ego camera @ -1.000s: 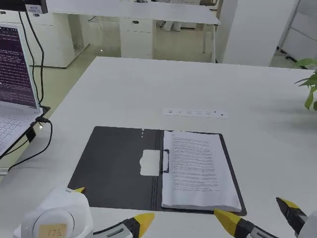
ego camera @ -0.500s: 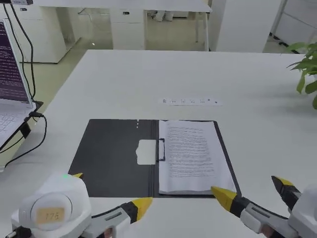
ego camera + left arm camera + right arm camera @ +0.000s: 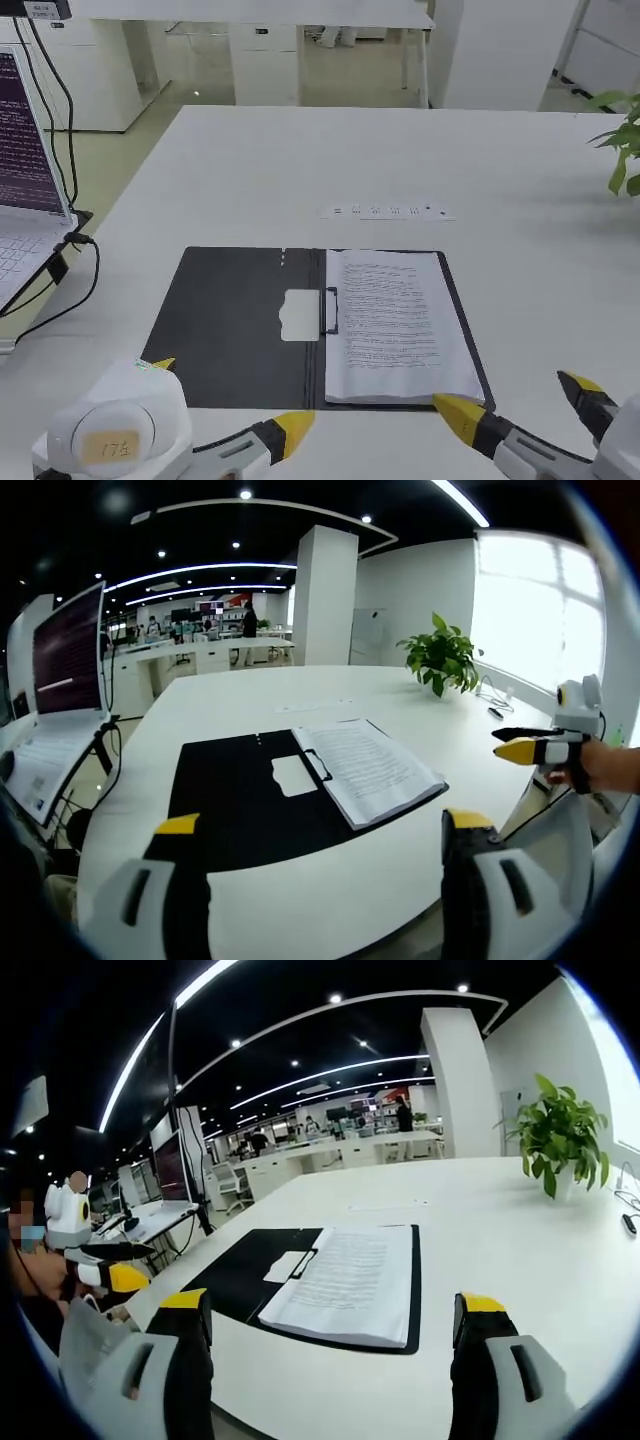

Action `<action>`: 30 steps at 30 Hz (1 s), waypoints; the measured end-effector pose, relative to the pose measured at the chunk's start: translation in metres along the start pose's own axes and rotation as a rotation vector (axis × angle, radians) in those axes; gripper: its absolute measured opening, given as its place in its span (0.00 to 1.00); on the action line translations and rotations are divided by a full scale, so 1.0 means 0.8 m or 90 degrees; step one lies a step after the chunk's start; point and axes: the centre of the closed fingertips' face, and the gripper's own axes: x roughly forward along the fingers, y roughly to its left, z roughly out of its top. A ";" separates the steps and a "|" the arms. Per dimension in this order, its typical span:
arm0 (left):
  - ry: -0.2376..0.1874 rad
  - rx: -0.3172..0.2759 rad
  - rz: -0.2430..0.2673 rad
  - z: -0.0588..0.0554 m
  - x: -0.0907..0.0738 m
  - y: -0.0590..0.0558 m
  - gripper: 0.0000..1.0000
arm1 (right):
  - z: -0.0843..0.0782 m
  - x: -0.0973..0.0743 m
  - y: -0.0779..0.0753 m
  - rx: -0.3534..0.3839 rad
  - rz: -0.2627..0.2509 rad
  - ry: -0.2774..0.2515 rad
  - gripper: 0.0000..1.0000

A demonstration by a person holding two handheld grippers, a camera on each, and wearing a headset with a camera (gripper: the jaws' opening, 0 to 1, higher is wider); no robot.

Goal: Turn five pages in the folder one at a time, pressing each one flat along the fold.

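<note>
Head view: a black folder [image 3: 240,325] lies open on a white surface [image 3: 300,160]. A stack of pages [image 3: 400,325] rests on the folder's right half, held by a clip [image 3: 331,311] at the fold. The folder's left half is bare apart from a white label [image 3: 300,315]. The left hand-held gripper [image 3: 228,395] hovers at the folder's near left edge and the right hand-held gripper [image 3: 518,398] just off its near right corner. Each has its jaws spread wide and holds nothing. A laptop [image 3: 25,190] stands left of the folder, a power strip [image 3: 388,212] lies beyond it, and a plant [image 3: 625,150] is far to its right. No page looks turned, so all 5 turns and presses seem left to do.

Left gripper view: the spread, empty jaws frame the folder ahead. This view adds the right hand-held gripper from the side, with the hand [image 3: 600,765] holding it, to the right of the folder.

Right gripper view: the spread, empty jaws point at the folder. From this low angle the thick near edge of the stack of pages is plain.
</note>
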 end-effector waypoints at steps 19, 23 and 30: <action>-0.021 0.012 0.003 0.013 -0.006 0.001 0.98 | 0.011 0.001 0.002 -0.010 0.009 -0.009 1.00; -0.021 0.018 0.002 0.013 -0.006 -0.001 0.99 | 0.011 0.000 0.001 -0.010 0.006 -0.011 1.00; -0.022 0.021 0.007 0.012 -0.007 0.001 0.99 | 0.005 -0.001 0.002 -0.018 0.008 -0.003 1.00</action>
